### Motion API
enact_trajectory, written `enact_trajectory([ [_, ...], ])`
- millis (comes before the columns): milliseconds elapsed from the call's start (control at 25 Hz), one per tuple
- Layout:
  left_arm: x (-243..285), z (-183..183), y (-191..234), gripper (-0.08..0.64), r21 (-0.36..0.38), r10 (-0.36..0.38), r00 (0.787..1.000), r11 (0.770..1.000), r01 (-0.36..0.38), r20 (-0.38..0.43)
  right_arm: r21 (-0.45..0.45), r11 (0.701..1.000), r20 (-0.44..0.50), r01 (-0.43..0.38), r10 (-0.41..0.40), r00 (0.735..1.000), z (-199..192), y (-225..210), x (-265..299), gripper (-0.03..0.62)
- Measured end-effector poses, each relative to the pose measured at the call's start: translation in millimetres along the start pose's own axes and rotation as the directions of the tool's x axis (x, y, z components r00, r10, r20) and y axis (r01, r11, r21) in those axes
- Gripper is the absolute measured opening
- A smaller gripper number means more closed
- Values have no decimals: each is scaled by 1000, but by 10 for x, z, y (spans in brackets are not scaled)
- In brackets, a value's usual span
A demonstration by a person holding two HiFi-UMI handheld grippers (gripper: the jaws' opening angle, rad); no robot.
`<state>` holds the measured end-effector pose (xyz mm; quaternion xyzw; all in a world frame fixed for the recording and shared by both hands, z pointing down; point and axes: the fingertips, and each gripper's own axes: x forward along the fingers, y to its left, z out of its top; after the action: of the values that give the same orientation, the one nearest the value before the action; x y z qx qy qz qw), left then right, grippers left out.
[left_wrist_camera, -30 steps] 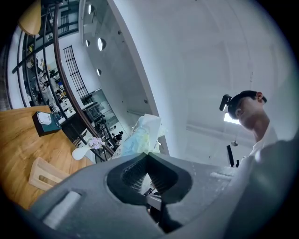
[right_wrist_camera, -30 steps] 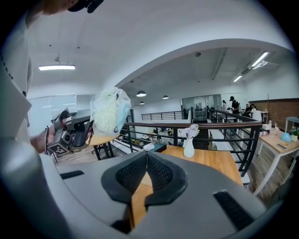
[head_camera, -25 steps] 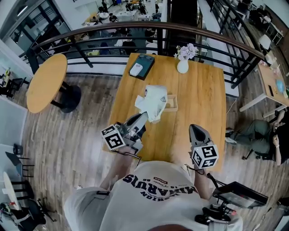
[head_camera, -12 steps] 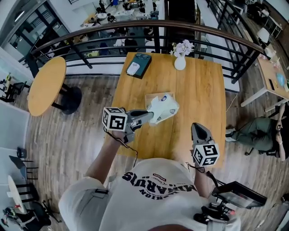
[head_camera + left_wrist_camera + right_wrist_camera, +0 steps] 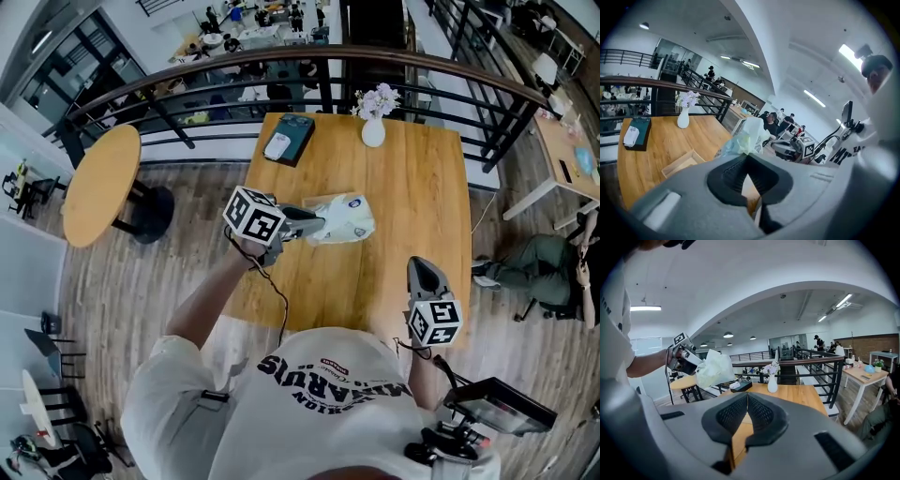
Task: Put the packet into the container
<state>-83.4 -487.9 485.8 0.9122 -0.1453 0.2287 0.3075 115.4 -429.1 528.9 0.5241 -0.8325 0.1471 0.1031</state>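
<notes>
Packet (image 5: 342,217) clamped by its near edge in left gripper (image 5: 314,225), jaws pinched tight on the film, bulk sticking out ahead of the tips and clear of the table (image 5: 412,178). Container (image 5: 682,162) below and to the left of those tips in the left gripper view, open side up, looking empty. Right gripper (image 5: 427,274) closed on nothing, well off to the right and nearer the body, out of the way.

Judged as the carry-and-lower step. To do it well:

- Bring the tips over the middle of the container, not its rim; packet seemingly floppy and broad against the opening.
- Tip the nose down to feed the free end in first.
- Lower to contact with the container floor before loosening the jaws.
- Release low, never from height: light crinkly film, likely to spring or drift back out.
- Draw straight back along the jaw line afterwards, to avoid dragging the packet out.
- Leave the right gripper in reserve for steadying a sliding container.
</notes>
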Motion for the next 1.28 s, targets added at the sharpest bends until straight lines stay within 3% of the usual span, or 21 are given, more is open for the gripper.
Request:
enact_trajectory([
  [240, 151, 209, 403, 5, 96, 92, 992, 992, -83, -88, 2, 1000, 7, -3, 3, 1000, 30, -50, -45, 11],
  [440, 343, 177, 906, 5, 189, 225, 959, 963, -191, -175, 7, 1000, 8, 9, -9, 1000, 15, -85, -132, 11],
  [560, 512, 118, 1173, 5, 225, 244, 945, 955, -195, -216, 12, 1000, 5, 24, -24, 1000, 0, -124, -188, 11],
  [840, 927, -220, 1810, 5, 198, 262, 922, 957, -211, -284, 29, 997, 1, 67, -68, 998, -77, -251, -308, 11],
  [1280, 1384, -591, 2371, 5, 156, 273, 895, 960, -232, -354, 52, 993, -19, 110, -109, 994, -157, -420, -425, 11],
])
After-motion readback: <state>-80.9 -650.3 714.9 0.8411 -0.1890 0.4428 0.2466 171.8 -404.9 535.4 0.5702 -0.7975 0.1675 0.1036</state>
